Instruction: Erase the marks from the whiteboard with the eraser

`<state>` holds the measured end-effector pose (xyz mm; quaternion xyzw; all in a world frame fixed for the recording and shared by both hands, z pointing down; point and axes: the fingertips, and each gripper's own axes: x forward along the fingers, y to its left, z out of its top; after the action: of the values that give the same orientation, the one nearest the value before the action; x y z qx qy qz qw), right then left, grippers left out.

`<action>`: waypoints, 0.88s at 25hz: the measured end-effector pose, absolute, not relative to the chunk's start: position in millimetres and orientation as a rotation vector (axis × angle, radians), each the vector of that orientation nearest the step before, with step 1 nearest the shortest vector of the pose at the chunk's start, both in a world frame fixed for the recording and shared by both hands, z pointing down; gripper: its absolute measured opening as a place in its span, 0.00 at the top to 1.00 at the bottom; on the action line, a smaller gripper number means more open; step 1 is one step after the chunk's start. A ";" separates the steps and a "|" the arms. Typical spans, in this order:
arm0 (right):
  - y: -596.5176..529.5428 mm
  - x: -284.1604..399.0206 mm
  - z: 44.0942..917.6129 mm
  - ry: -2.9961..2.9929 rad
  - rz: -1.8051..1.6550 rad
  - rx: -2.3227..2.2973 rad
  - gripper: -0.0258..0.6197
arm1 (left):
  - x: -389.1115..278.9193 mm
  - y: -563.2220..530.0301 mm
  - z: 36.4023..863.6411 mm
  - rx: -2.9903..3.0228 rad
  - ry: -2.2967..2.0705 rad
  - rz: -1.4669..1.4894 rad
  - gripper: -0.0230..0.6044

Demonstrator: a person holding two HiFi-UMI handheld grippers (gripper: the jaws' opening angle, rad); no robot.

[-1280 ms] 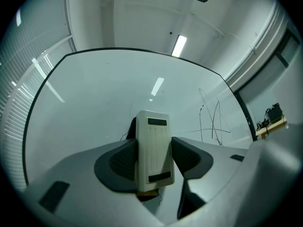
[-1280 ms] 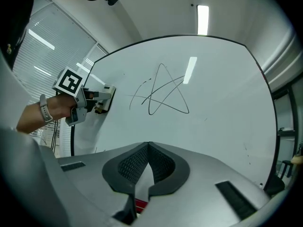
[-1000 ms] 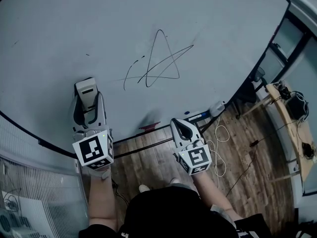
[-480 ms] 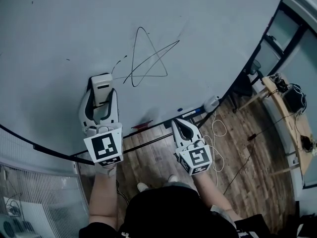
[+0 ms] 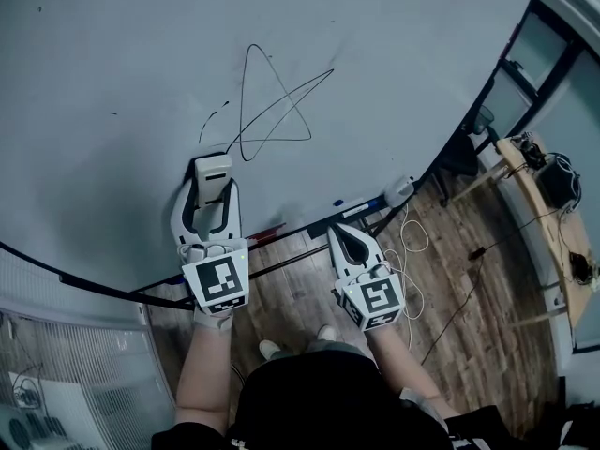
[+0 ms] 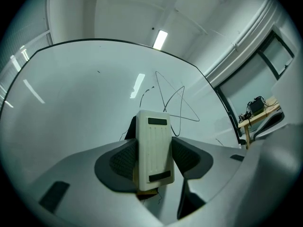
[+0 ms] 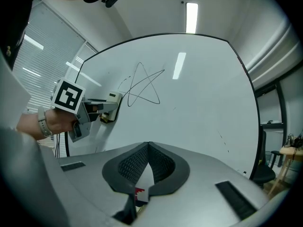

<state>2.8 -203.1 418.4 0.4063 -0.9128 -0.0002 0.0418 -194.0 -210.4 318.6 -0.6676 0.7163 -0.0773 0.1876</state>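
Observation:
The whiteboard [image 5: 112, 54] fills most of the head view and bears a black star-shaped scribble [image 5: 272, 101] with a short stray stroke at its left. My left gripper [image 5: 212, 190] is shut on a white eraser [image 5: 213, 170], which lies against the board just below the scribble's lower left end. In the left gripper view the eraser [image 6: 152, 150] stands upright between the jaws, with the scribble [image 6: 173, 100] right behind it. My right gripper [image 5: 340, 232] hangs shut and empty below the board's lower edge. In the right gripper view the left gripper [image 7: 90, 110] shows at the left, under the scribble [image 7: 144, 86].
A ledge [image 5: 309, 231] runs along the board's lower edge, with a red item [image 5: 267, 232], a marker [image 5: 361, 209] and a white object [image 5: 398, 192] on it. Cables [image 5: 417, 251] lie on the wooden floor. A wooden table [image 5: 544, 214] stands at the right, window blinds [image 5: 56, 364] at the lower left.
My left gripper has carried the eraser to the right, closer to the scribble's lower left end. The right gripper has barely moved.

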 end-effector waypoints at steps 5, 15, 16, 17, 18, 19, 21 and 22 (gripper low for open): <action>-202.5 -1.5 420.8 -2.797 0.002 1.227 0.92 | -196.1 -210.6 342.2 -1.899 2.036 -0.210 0.57; -197.1 -10.4 418.1 -2.799 -0.009 1.210 0.92 | -196.5 -211.5 333.7 -1.952 2.046 -0.234 0.57; -196.5 -9.6 418.5 -2.784 0.004 1.217 0.92 | -195.8 -211.4 328.3 -1.954 2.038 -0.221 0.57; -196.1 -9.0 419.1 -2.775 0.014 1.224 0.92 | -195.0 -211.7 322.0 -1.956 2.030 -0.205 0.57; -195.9 -9.3 419.4 -2.782 0.014 1.228 0.92 | -194.0 -212.3 315.1 -1.959 2.022 -0.189 0.57; -195.7 -10.3 419.3 -2.797 0.007 1.230 0.92 | -192.9 -213.3 308.1 -1.962 2.015 -0.173 0.57; -194.7 -12.6 417.8 -2.816 -0.001 1.227 0.92 | -190.4 -215.5 294.4 -1.966 2.004 -0.149 0.57; -194.1 -13.5 416.3 -2.822 -0.004 1.224 0.92 | -189.0 -216.5 288.1 -1.964 2.001 -0.142 0.57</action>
<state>-13.5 -194.1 416.3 0.3979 -0.9169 -0.0014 0.0329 -189.0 -216.5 288.1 -0.6900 0.7028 -0.0497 0.1662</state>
